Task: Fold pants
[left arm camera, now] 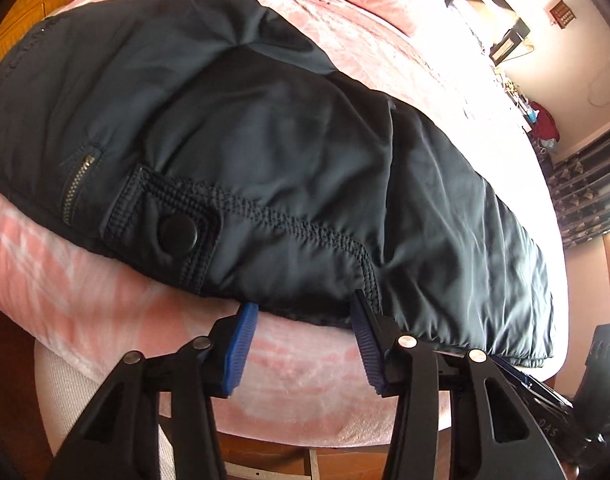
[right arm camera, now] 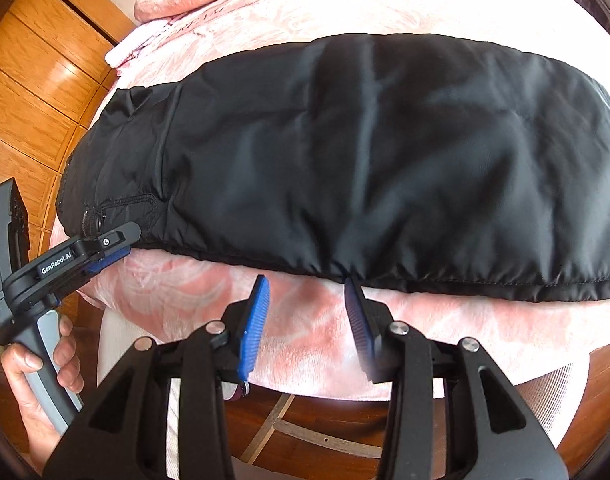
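The pants (left arm camera: 265, 152) lie flat across the pink bed (left arm camera: 105, 280), running sideways along its near edge, apparently doubled with one leg over the other — the zip and snap pocket show toward the left end in the left wrist view.

Both tongs sit at that near edge with nothing between the pads. The left tongs (left arm camera: 305, 316) stand wide, pad tips just meeting the hem below the stitched pocket seam. The right tongs (right arm camera: 307, 292) stand wide too, tips touching or almost touching the lower edge further along the leg.

So the step in hand looks like the grasp before a fold: the cloth is laid out but no edge is pinched yet. The next move calls for pushing each pair of pads over the edge so both layers are caught, then closing; the slick fabric may slip out of a shallow bite.

Writing: "GenRobot.AI" is readable on the left tongs (right arm camera: 105, 256) in the right wrist view, held in the left hand (right arm camera: 41, 364). The bedcover carries pale lettering — "DREAM" and "SWEE…" can be made out.
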A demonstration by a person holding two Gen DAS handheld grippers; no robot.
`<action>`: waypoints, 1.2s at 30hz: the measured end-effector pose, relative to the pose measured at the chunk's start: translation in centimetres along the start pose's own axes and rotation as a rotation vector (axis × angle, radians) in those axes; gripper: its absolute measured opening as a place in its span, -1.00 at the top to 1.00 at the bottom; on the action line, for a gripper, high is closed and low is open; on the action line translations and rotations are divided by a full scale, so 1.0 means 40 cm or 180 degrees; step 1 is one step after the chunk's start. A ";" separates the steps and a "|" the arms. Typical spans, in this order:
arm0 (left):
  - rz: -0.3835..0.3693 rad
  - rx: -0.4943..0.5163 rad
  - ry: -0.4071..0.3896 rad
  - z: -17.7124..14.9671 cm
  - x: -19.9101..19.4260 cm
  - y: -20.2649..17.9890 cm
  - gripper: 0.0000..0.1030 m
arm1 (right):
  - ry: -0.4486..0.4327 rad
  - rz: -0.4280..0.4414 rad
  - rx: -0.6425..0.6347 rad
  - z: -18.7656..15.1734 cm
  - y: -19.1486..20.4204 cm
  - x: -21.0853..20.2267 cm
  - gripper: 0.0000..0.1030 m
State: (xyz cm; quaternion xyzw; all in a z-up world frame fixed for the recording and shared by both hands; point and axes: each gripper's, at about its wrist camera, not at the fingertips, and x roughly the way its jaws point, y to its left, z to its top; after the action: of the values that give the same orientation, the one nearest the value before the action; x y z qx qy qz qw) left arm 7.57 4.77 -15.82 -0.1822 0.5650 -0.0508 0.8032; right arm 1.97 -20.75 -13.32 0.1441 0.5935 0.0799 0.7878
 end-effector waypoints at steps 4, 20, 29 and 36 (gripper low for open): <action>0.0037 -0.0258 0.0010 0.015 0.013 0.034 0.72 | 0.0006 0.0060 0.0047 0.003 -0.012 0.003 0.25; 0.0768 0.0725 -0.0352 -0.045 -0.036 -0.137 0.21 | -0.0346 0.0113 0.0546 -0.028 -0.221 -0.136 0.14; 0.0303 0.1695 -0.0417 -0.105 -0.002 -0.404 0.17 | -0.0593 0.0095 0.1438 -0.092 -0.474 -0.244 0.12; 0.0278 0.1733 -0.0263 -0.088 0.080 -0.492 0.13 | -0.0647 0.0045 0.1722 -0.073 -0.572 -0.238 0.24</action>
State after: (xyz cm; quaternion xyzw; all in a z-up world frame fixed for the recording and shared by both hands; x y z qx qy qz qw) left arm 7.88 -15.25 -12.84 0.0629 0.5046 -0.1585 0.8463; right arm -4.54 -44.82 -12.76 0.3604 0.5103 -0.0907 0.7755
